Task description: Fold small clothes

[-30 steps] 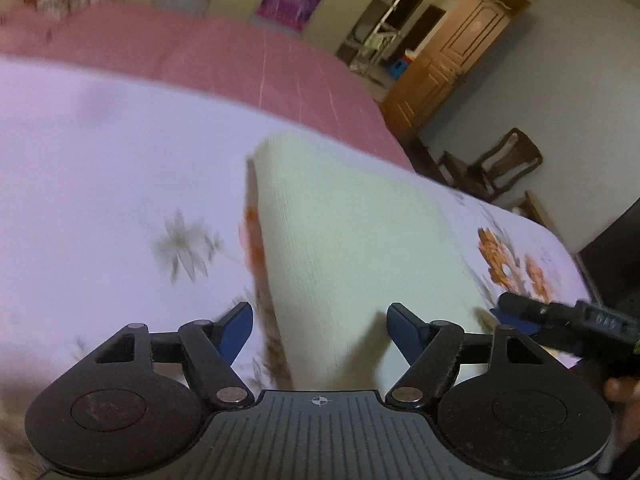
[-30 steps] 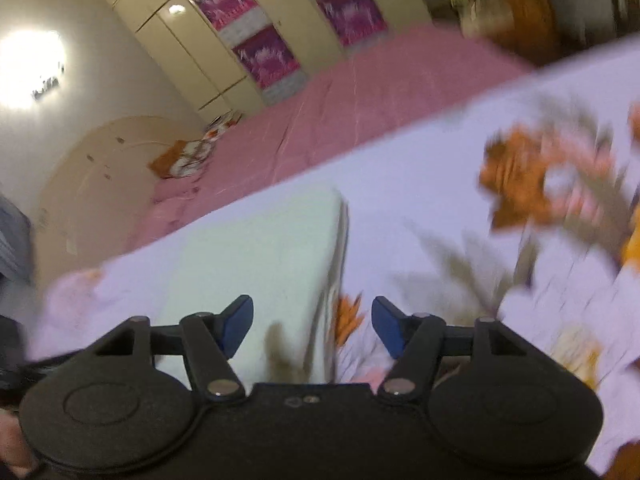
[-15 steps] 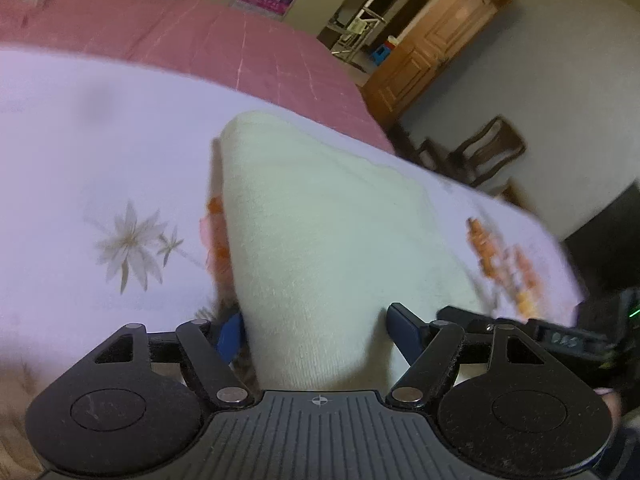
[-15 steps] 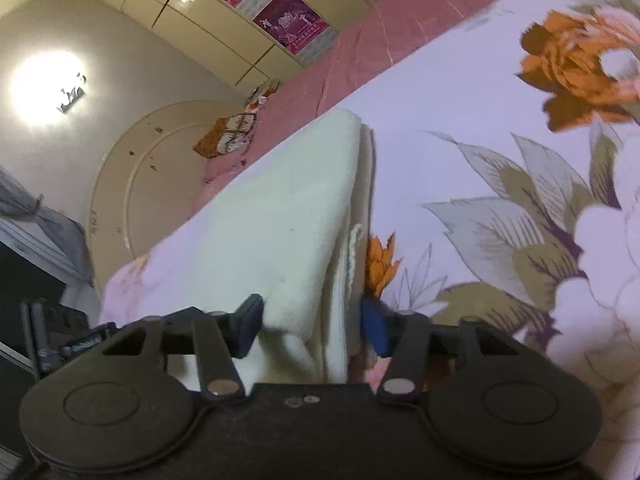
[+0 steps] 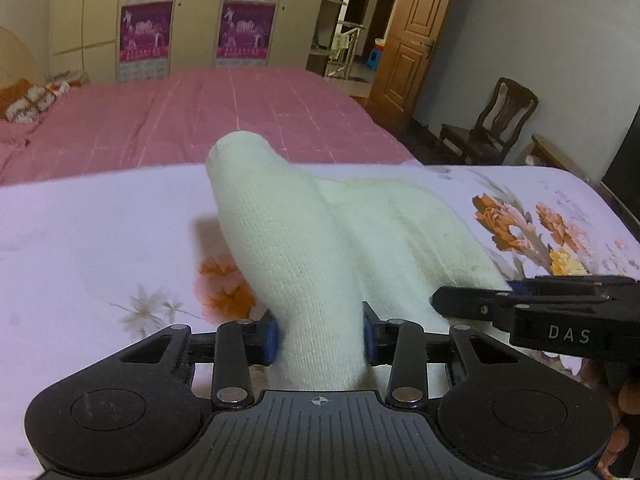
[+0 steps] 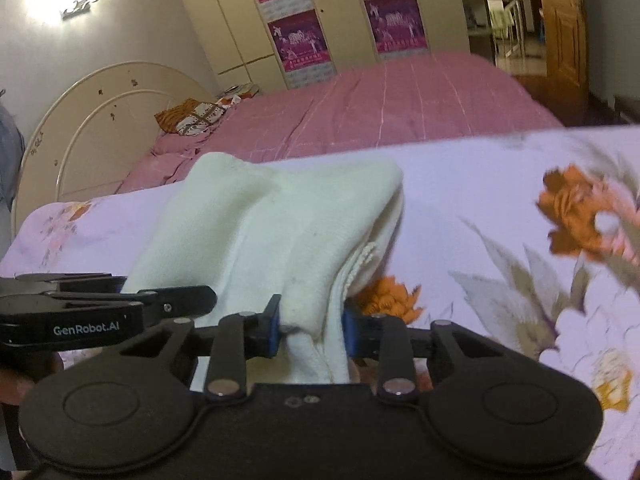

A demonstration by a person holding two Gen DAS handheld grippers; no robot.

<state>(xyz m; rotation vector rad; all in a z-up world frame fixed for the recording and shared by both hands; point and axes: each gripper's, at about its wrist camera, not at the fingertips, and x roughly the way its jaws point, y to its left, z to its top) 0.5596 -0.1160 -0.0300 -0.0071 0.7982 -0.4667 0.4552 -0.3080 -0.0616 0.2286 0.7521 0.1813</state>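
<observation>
A cream knitted garment lies folded on a white floral sheet. My left gripper is shut on its near left corner and lifts that part into a ridge. My right gripper is shut on the near right corner of the same garment, where several layers show at the edge. The right gripper also shows in the left wrist view, and the left gripper shows in the right wrist view.
The floral sheet covers a surface in front of a pink bed. A wooden chair and a wooden door are at the far right. Wardrobes line the back wall.
Both grippers closed on the garment's near corners and raised them; the cloth now stands in a ridge instead of lying flat. Both cameras have levelled out.
</observation>
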